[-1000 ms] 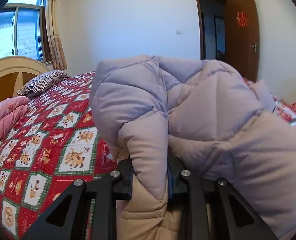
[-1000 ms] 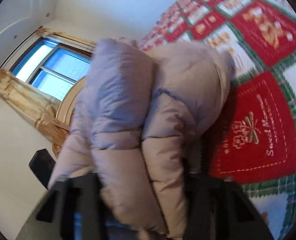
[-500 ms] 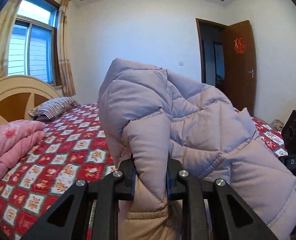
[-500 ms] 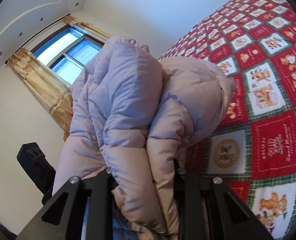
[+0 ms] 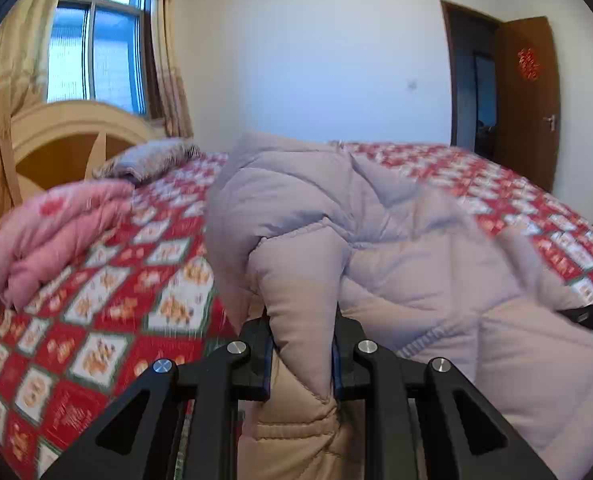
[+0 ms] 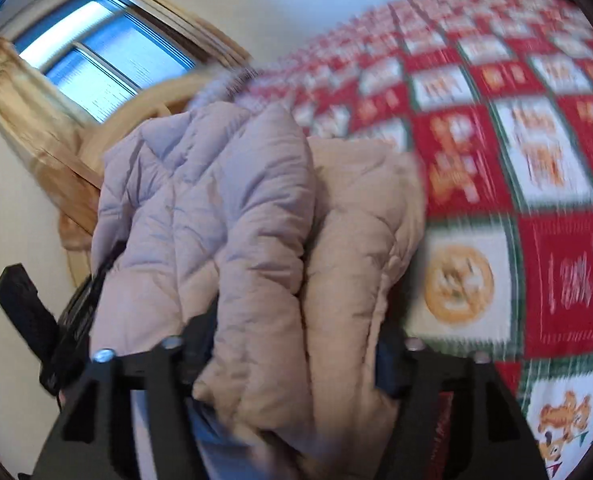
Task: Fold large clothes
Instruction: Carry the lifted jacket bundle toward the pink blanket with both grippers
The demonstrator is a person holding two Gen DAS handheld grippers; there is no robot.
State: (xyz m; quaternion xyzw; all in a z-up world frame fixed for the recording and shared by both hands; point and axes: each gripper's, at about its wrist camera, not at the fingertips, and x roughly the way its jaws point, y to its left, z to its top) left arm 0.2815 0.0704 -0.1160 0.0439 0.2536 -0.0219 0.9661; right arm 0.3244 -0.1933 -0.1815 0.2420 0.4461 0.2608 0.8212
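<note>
A puffy lilac-beige down jacket (image 5: pixel 396 240) hangs in a bundle over the red patchwork quilt (image 5: pixel 108 320) of a bed. My left gripper (image 5: pixel 302 344) is shut on a thick fold of it at the bottom centre of the left wrist view. In the right wrist view the jacket (image 6: pixel 236 200) bulges between the spread jaws of my right gripper (image 6: pixel 296 348), which are opening; the fold still lies between them and looks loose. The quilt (image 6: pixel 536 160) is blurred with motion.
A folded pink blanket (image 5: pixel 56 232) and a striped pillow (image 5: pixel 152 158) lie near the wooden headboard (image 5: pixel 64 136) at the left. A brown door (image 5: pixel 528 100) stands open at the back right. A window with curtains (image 6: pixel 96 64) is behind the headboard.
The right jaws have spread wide apart around the jacket fold. The jacket has sunk toward the quilt and spread to the right in the left view. Both hands have shifted across the bed.
</note>
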